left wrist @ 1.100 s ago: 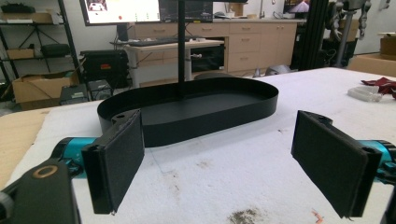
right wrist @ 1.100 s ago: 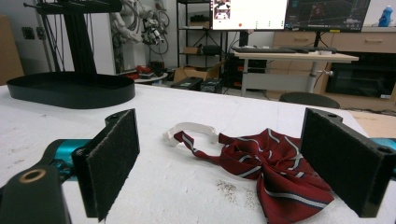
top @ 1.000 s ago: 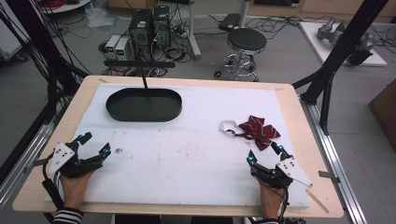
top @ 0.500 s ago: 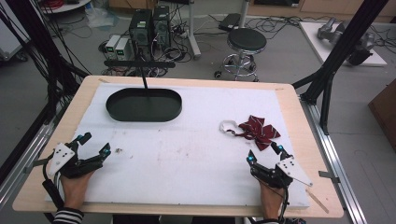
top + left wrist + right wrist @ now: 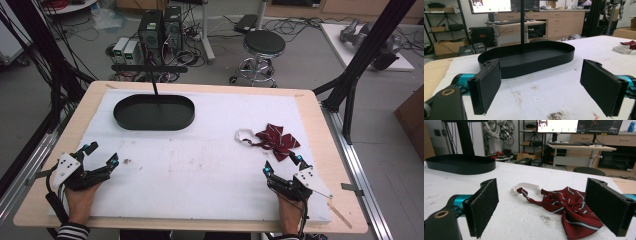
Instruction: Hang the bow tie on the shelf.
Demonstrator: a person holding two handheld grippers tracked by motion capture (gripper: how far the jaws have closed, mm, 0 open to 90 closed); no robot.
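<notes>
A dark red striped bow tie [image 5: 276,139] with a white neck band [image 5: 243,134] lies on the white foam mat at the right. Its folds fill the ground just ahead of my right gripper [image 5: 549,207], which is open and empty. From above, that right gripper [image 5: 282,165] rests a short way in front of the bow tie. At the mat's front left my left gripper [image 5: 100,153] is open too, jaws wide apart [image 5: 541,86]. Ahead of it stands a black oval tray [image 5: 529,58] with an upright black post [image 5: 522,25].
The black oval tray [image 5: 153,112] sits at the back left of the white mat [image 5: 200,165], on a wooden table [image 5: 320,107]. Bare mat lies between the two grippers. A stool [image 5: 263,44], computers and cables are on the floor beyond the table.
</notes>
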